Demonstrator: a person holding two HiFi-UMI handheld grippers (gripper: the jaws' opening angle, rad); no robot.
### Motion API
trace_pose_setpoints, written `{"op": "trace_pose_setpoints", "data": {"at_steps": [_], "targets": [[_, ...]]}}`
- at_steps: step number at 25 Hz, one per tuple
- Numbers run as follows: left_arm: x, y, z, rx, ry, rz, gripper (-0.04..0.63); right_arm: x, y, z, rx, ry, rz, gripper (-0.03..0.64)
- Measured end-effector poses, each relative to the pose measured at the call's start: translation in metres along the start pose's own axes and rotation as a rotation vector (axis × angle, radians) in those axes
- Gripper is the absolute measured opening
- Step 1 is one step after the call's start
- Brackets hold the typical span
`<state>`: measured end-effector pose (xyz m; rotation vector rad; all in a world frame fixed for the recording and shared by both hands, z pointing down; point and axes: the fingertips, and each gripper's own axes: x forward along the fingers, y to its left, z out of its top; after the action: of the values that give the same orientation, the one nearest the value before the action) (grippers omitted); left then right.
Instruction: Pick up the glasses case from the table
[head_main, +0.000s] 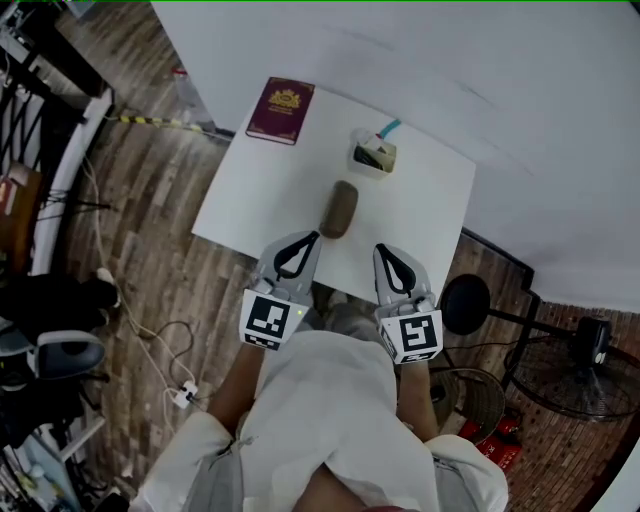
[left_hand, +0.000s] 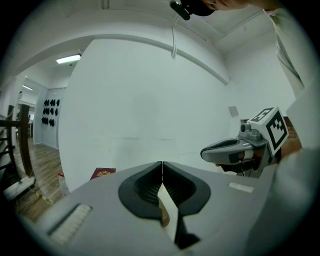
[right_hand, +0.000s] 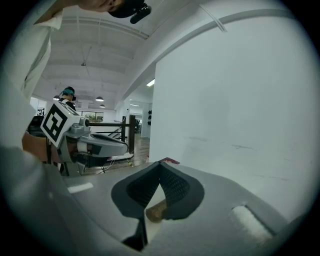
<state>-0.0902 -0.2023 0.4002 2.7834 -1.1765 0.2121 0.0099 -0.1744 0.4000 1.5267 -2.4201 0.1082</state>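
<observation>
The brown oblong glasses case (head_main: 339, 208) lies on the white table (head_main: 260, 190), near its front edge. My left gripper (head_main: 314, 238) hovers just left of the case's near end, jaws shut and empty. My right gripper (head_main: 381, 249) is a little to the case's right, also shut with nothing in it. In the left gripper view the closed tips (left_hand: 162, 162) hide most of the case (left_hand: 161, 215); only a brown sliver shows below them. The right gripper view shows its shut gripper (right_hand: 160, 162) with a bit of the case (right_hand: 155, 214) under it.
A maroon passport (head_main: 281, 110) lies at the table's far left corner. A small open box with a teal item (head_main: 374, 153) stands behind the case. A black stool (head_main: 466, 302) and a fan (head_main: 585, 365) stand right of the table; cables (head_main: 165, 350) run over the wooden floor at left.
</observation>
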Motion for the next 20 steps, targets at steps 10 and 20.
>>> {"op": "trace_pose_setpoints", "data": {"at_steps": [10, 20], "targets": [[0.028, 0.002, -0.026, -0.02, 0.065, 0.01, 0.035, 0.017, -0.011, -0.026, 0.03, 0.048, 0.027, 0.003], [0.075, 0.003, -0.056, -0.036, 0.172, 0.049, 0.052, 0.045, -0.04, -0.056, 0.077, 0.106, 0.102, 0.003]]}}
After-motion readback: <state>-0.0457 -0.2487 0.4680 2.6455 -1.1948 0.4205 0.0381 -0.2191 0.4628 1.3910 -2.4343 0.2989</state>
